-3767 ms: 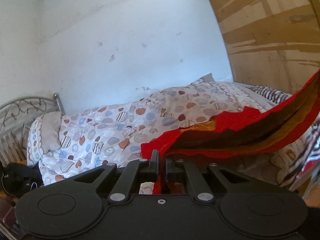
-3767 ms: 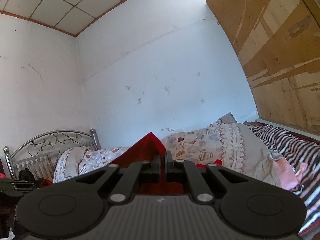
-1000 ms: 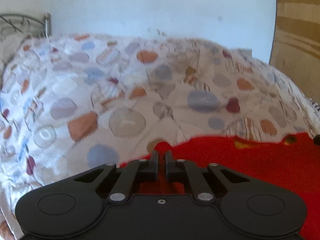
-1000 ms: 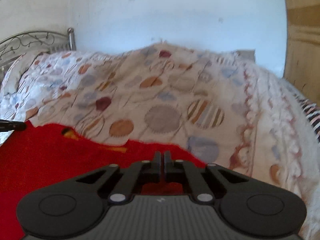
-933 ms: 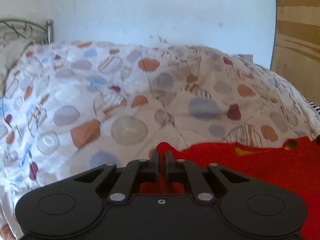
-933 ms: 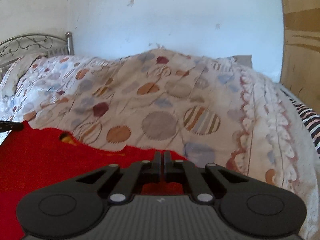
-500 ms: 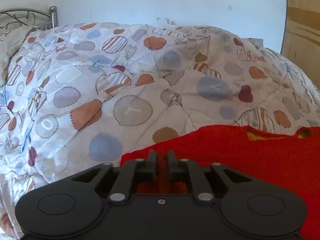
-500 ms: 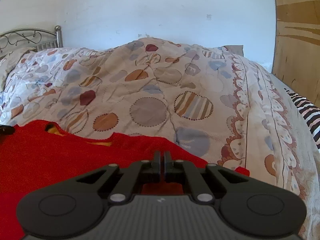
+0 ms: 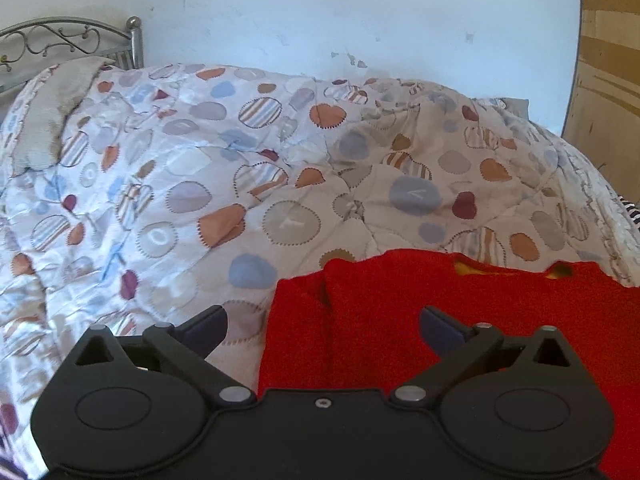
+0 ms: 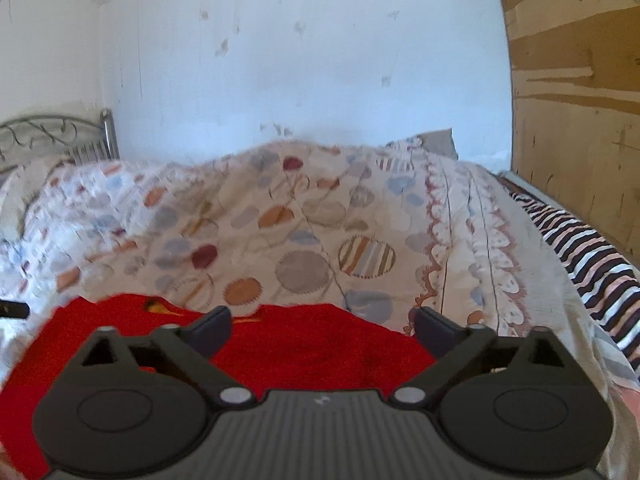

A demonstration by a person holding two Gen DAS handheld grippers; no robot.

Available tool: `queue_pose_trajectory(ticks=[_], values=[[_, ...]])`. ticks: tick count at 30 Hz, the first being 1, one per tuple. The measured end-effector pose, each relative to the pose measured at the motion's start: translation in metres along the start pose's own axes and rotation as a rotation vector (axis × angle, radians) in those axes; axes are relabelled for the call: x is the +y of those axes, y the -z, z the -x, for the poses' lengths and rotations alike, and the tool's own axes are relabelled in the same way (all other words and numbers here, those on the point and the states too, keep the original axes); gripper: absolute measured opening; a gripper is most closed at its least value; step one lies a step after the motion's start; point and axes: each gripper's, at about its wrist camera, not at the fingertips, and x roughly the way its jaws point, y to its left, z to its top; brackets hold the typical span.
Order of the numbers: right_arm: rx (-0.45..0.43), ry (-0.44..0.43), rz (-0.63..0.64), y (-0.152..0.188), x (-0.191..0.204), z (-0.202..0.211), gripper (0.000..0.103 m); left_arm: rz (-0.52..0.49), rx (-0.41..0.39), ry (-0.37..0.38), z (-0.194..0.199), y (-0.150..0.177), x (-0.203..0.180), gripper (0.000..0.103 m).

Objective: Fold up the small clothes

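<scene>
While the red knitted garment (image 9: pixel 460 312) lies spread on the patterned quilt (image 9: pixel 200 184), I am at the release step of laying it out: my left gripper (image 9: pixel 322 326) has its jaws opening wide, and so does my right gripper (image 10: pixel 322 326), with only flat red cloth showing below each gap and nothing pinched in either. In the left wrist view the garment's far edge carries a neckline opening with yellow lining, so I judge that its top points away from me toward the white wall (image 9: pixel 320 12). Its long axis, as far as I can see, runs side to side between my two grippers, though the near end is hidden under them. A soft vertical ridge sits near its left edge. Next, I think, comes choosing new hold points on one side and bringing that side over the middle; that calls for low, clean pinches of the top layer alone. Beyond the quilt stand the metal headboard (image 9: pixel 72 40) and a striped blanket (image 10: pixel 580 248).
</scene>
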Motion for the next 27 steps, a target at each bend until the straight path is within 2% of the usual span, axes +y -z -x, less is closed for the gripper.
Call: queue_pose_trajectory(ticks=[7, 12, 21, 27], values=[[-0.058, 0.011, 0.036, 0.004, 0.029, 0.046, 0.103, 0.003, -0.010, 0.004, 0.047, 0.011, 0.000, 0.102], [-0.061, 0.000, 0.025, 0.009, 0.047, 0.065, 0.103, 0.007, -0.021, 0.003, 0.071, 0.019, 0.003, 0.102], [-0.003, 0.008, -0.006, 0.027, 0.062, 0.084, 0.103, 0.034, -0.013, 0.007, 0.095, 0.037, 0.011, 0.102], [-0.002, 0.037, 0.104, 0.049, 0.085, 0.091, 0.103, 0.094, 0.027, -0.003, 0.097, 0.061, 0.017, 0.102]])
